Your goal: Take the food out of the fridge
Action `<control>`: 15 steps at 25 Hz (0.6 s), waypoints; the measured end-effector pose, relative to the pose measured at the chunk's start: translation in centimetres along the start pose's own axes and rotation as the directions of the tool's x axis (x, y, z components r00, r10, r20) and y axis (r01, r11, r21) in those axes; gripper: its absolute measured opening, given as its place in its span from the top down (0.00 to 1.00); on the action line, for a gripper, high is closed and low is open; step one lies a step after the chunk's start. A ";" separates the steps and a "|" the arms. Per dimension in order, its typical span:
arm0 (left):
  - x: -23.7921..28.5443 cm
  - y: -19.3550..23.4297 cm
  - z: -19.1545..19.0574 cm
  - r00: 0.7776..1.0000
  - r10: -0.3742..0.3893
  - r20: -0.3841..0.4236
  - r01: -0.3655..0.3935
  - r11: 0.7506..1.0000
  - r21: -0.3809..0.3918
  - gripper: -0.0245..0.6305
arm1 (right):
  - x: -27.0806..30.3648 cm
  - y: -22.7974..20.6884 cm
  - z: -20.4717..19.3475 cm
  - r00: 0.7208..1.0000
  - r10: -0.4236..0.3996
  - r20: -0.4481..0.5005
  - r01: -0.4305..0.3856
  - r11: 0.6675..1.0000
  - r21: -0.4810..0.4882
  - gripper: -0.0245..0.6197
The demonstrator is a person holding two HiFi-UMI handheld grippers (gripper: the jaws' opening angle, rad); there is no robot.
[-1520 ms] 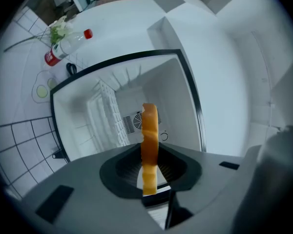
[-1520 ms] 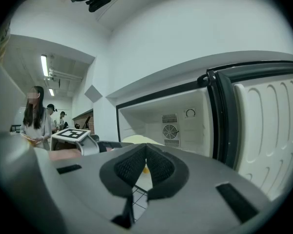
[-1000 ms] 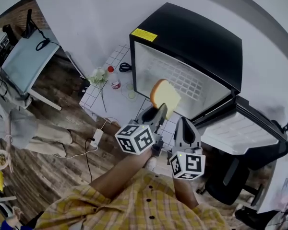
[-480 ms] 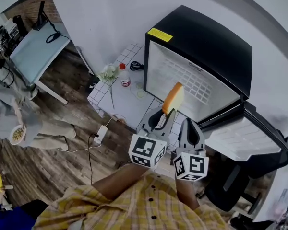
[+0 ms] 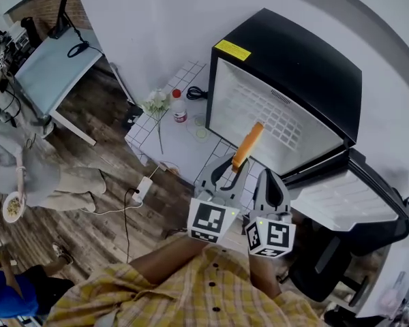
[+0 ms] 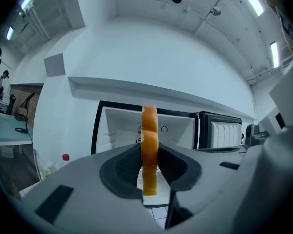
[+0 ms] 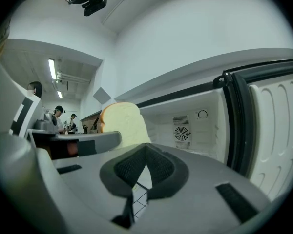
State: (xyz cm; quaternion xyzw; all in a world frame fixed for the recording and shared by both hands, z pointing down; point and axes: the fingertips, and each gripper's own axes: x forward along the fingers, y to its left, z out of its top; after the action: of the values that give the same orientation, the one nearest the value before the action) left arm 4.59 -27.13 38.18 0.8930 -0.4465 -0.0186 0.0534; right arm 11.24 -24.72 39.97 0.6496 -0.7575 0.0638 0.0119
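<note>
Bread slice (image 5: 248, 144) held before the open fridge (image 5: 286, 67)
Left tool (image 5: 238, 162) pinches it edge-on; right tool (image 5: 270, 181) is closed, empty. Best to hold a gentle, steady squeeze, then lower it toward the tiled surface (image 5: 170, 142).

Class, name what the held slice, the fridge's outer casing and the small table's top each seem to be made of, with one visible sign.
Slice: bread, or perhaps a foam replica; matte orange-brown crust edge, pale soft-looking face.
Fridge casing: probably painted metal or plastic; smooth black with a soft sheen.
Table top: likely glazed white tiles; a regular grid of dark joints.
</note>
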 end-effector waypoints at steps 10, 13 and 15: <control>0.3 -0.1 0.1 1.000 -0.001 0.004 0.001 1.000 0.029 0.82 | 0.3 -0.2 0.8 1.000 -0.001 0.023 0.001 1.000 -0.006 0.95; 0.4 -0.1 0.2 1.000 0.001 0.007 -0.001 0.999 0.037 0.82 | 0.4 -0.2 0.9 1.000 -0.002 0.028 0.002 1.000 -0.006 0.95; 0.5 -0.1 0.2 1.000 0.003 0.007 -0.003 0.999 0.040 0.82 | 0.5 -0.3 0.9 1.000 0.000 0.030 0.000 1.000 -0.005 0.95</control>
State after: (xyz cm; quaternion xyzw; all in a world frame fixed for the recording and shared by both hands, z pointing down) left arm 4.93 -27.48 37.96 0.8932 -0.4482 -0.0128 0.0342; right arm 11.52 -25.36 39.11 0.6503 -0.7579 0.0521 0.0024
